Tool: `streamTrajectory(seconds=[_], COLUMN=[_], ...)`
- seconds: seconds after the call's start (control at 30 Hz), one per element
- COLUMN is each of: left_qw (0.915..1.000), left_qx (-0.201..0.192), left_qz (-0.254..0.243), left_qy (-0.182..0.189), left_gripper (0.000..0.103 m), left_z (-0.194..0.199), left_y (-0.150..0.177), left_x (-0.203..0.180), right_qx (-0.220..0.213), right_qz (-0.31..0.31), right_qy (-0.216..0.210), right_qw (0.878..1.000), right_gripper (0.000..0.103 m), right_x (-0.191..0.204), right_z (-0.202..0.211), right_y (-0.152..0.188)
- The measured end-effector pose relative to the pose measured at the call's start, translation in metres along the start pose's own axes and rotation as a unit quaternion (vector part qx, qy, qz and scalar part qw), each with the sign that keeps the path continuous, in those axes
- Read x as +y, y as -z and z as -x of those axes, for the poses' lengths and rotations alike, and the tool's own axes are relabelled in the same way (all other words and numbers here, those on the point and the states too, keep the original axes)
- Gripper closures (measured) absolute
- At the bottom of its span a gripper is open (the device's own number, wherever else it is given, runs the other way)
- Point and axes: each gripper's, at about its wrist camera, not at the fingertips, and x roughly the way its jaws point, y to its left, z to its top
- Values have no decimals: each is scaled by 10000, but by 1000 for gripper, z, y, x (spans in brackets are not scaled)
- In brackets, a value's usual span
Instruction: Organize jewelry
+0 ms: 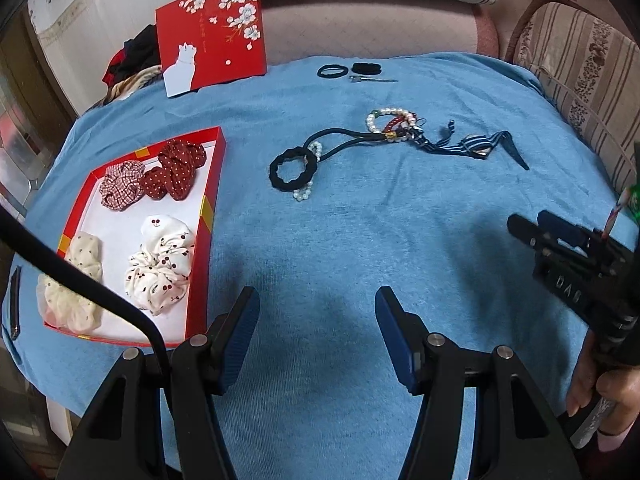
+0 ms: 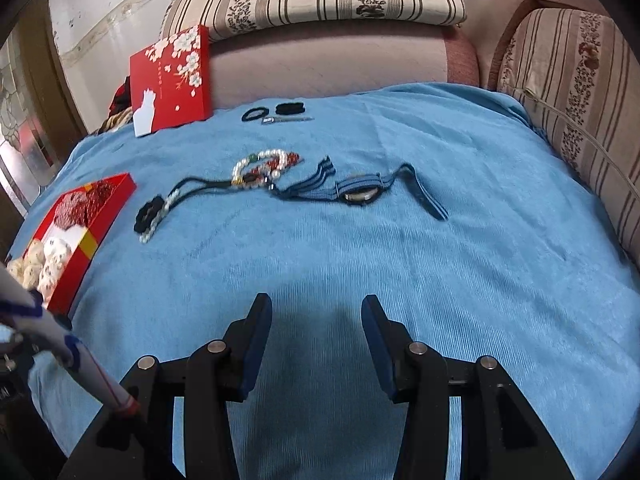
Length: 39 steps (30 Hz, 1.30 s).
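1. Left tongs (image 1: 316,334) stand about half open over bare blue cloth (image 1: 360,240), nothing between the pads; right tongs (image 2: 316,344) the same, empty.
2. The jewelry pile lies mid-worktop, well apart from both tongs: black hair tie (image 1: 289,169) on a pearl bracelet (image 1: 303,193), cord (image 1: 340,141), bead bracelets (image 1: 390,122), striped-strap watch (image 2: 360,196).
3. Red tray (image 1: 208,216) at left already holds scrunchies (image 1: 160,264).
4. Handling, judged: all light and limp; the bead strands roll and slip, and the pieces look tangled, so lifting one may drag others.
5. Best hold: pinch the hair tie's thick ring, or the watch by its case.
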Motion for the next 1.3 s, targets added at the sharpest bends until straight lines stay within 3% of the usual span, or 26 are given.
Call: streamTrajectory(seconds=[0.2, 0.33, 0.47, 0.6, 0.7, 0.83, 0.93, 0.97, 1.03, 1.17, 1.3], left_qw=[9990, 9978, 9972, 9955, 9945, 9925, 9934, 9935, 9921, 9907, 9883], left_qx=[-287, -281, -168, 54, 286, 568, 539, 511, 530, 439, 162], left_qz=[302, 508, 542, 607, 650, 639, 579, 562, 550, 640, 730], left_qy=[177, 323, 497, 719, 774, 868, 834, 844, 995, 1117, 1330], left_gripper=[44, 44, 45, 58, 65, 67, 67, 70, 98, 97, 97], left_z=[-9, -26, -52, -85, -111, -136, -144, -145, -147, -140, -109], left_y=[-24, -50, -74, -96, -105, -109, -110, -111, -112, -112, -111], left_x=[29, 50, 60, 67, 66, 61, 57, 56, 54, 55, 59], right_qx=[-322, -729, -864, -471, -581, -528, -526, -543, -556, -532, -521], right_qz=[-155, -342, -575, -483, -395, -454, -530, -576, -680, -979, -1062], right_qy=[-96, -229, -259, -275, -299, -340, -348, -345, -339, -471, -854], right_qw=[9993, 9965, 9943, 9973, 9971, 9970, 9966, 9963, 9956, 9927, 9893], right_gripper=[53, 50, 48, 48, 48, 48, 48, 48, 48, 48, 48], right_x=[-6, -11, -21, -27, -27, -32, -38, -42, -50, -69, -76], right_z=[-14, -17, -27, -47, -45, -50, -51, -51, -50, -51, -52], right_y=[-40, -75, -75, -62, -66, -68, -68, -70, -72, -74, -77])
